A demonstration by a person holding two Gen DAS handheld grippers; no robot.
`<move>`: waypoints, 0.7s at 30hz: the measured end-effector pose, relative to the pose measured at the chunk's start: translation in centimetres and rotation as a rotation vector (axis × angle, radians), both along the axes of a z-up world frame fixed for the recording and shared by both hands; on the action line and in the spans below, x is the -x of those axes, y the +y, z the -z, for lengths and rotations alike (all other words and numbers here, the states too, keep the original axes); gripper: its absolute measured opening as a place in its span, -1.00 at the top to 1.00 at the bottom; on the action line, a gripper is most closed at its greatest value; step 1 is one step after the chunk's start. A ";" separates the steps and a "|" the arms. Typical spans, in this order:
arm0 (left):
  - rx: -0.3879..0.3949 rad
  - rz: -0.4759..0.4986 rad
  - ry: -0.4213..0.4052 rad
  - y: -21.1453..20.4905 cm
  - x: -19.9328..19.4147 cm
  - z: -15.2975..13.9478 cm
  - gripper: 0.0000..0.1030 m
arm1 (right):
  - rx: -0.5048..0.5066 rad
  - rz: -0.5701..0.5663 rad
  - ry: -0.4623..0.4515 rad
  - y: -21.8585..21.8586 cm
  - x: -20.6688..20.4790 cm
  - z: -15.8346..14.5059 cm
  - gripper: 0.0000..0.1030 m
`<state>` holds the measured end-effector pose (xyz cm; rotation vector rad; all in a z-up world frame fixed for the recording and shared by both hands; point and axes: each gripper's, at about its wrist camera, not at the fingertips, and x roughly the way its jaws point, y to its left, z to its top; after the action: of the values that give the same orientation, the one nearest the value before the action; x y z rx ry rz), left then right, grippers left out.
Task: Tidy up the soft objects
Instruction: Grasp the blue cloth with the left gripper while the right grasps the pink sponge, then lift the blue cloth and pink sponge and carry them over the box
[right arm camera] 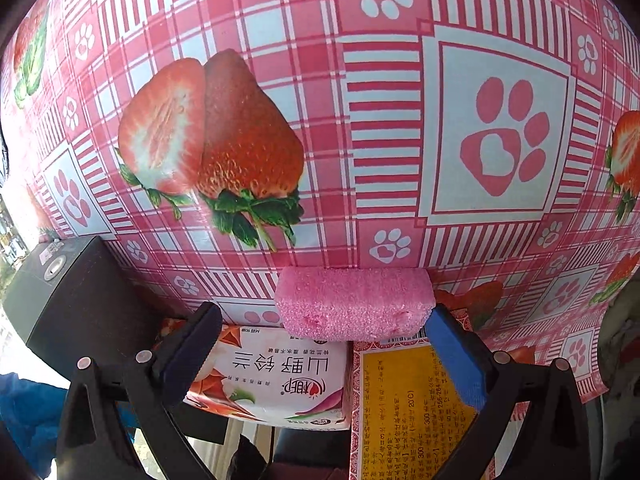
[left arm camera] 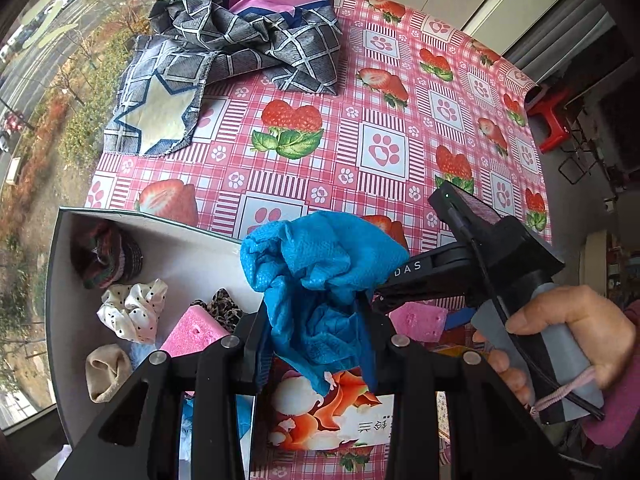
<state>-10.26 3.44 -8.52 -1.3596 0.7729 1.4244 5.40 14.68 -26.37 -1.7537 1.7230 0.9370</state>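
My left gripper (left arm camera: 316,332) is shut on a crumpled blue cloth (left arm camera: 320,272), held above the edge of a white box (left arm camera: 64,280). The box holds a polka-dot scrunchie (left arm camera: 134,308), a leopard scrunchie (left arm camera: 224,308), a pink sponge (left arm camera: 192,334), a beige sock (left arm camera: 108,372) and a dark knitted item (left arm camera: 108,254). My right gripper (right arm camera: 320,344) is open, its blue pads (right arm camera: 460,360) either side of a second pink sponge (right arm camera: 354,304), which lies on packets at the table's front. The right gripper also shows in the left wrist view (left arm camera: 404,280).
A strawberry-and-paw tablecloth (left arm camera: 380,128) covers the table. A grey checked fabric pile (left arm camera: 248,36) lies at the far left. A tissue pack (right arm camera: 272,380) and a yellow-labelled packet (right arm camera: 404,408) sit under the right gripper. A red stool (left arm camera: 552,120) stands beyond the table.
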 end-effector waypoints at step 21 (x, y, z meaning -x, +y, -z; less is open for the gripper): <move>0.016 0.068 0.031 -1.1 -2.2 -0.5 0.25 | -0.116 0.170 0.147 -1.2 -4.5 -5.1 -0.39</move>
<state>-8.10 2.34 -8.00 -1.3145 0.8442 1.3915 9.89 13.53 -21.25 -1.4710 1.8373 1.0896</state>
